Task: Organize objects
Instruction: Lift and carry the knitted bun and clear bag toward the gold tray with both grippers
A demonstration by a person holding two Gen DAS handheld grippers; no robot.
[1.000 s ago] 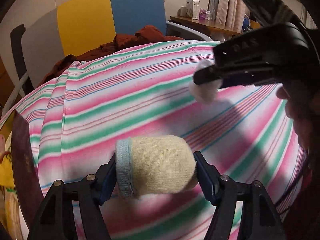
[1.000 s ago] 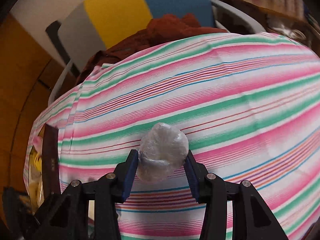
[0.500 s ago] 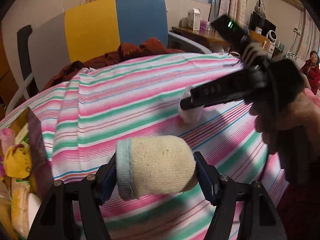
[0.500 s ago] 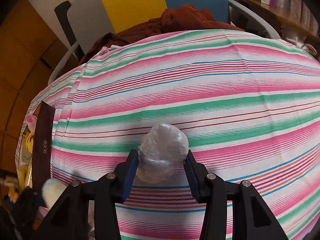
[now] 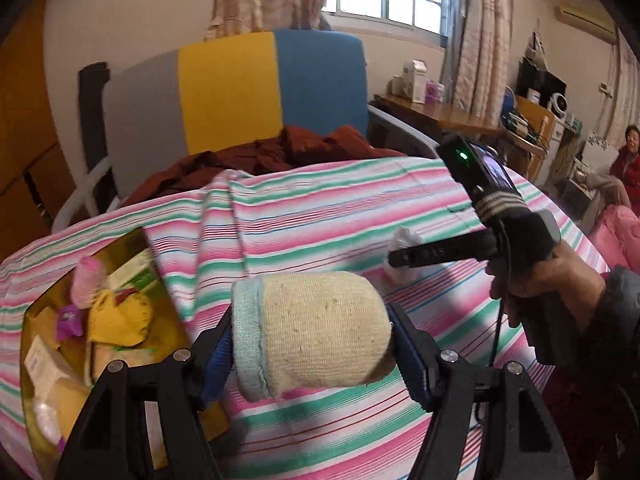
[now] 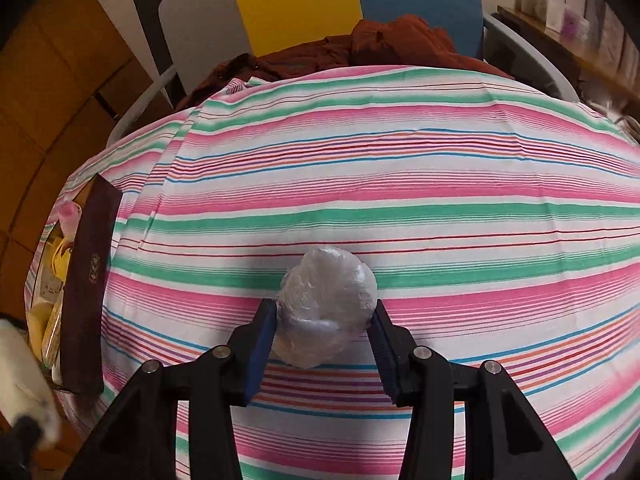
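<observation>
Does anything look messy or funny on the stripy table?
Yes. The pink, green and white striped tablecloth is bunched into a ridge of folds near its far left edge instead of lying flat. Behind it, a rust-red garment lies crumpled in a heap on the grey, yellow and blue chair. Nothing looks spilled or broken.

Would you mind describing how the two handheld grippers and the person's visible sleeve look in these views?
Both grippers, left gripper and right gripper, have black angular fingers with silver rivets and blue pads. From the left view, the right unit's body is black, with a lit green LED, a grey-striped band, and a thin black cable. The sleeve is dark grey.
</observation>
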